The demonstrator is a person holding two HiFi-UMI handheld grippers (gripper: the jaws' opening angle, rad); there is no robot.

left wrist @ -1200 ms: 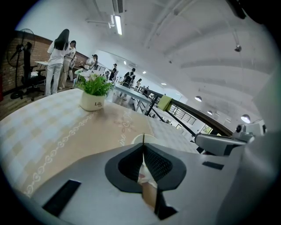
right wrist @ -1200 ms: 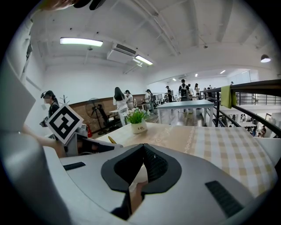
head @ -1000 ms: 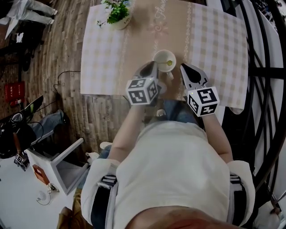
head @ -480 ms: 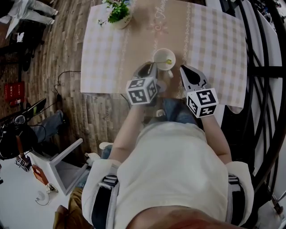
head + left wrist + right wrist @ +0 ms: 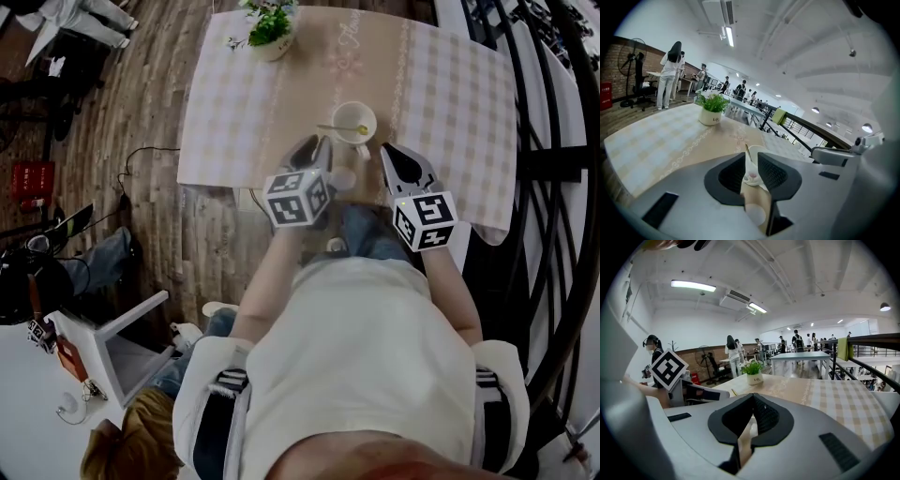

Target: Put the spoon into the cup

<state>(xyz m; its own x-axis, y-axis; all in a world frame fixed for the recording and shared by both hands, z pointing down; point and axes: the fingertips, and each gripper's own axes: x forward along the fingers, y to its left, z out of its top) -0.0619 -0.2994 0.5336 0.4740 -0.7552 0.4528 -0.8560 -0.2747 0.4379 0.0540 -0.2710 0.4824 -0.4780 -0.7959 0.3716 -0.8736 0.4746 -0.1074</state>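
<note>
Upper centre of the head view: a round, pale, glossy cup (image 5: 368, 112) stands on the table (image 5: 234, 103) near its closer edge. The slim spoon (image 5: 335, 128) rests in the cup, its bowl inside and its thin straight handle leaning over the rim toward frame left. The tablecloth is matte, with pale checked panels on either side of a plain tan band edged in scrollwork. A leafy green potted plant (image 5: 272, 26) in a white rounded pot sits at the table's far edge.

Left gripper (image 5: 317, 148): the ribbed black pads stand a narrow gap apart and clamp nothing. In the left gripper view the cup shows through that gap, beyond the tips, with the spoon handle rising above it.

Right gripper (image 5: 394, 155): lower right of the cup and apart from it. The right gripper view shows its dark pads meeting at the tips and holding nothing. Both grey bodies carry cubes with square black-and-white markers.
</note>
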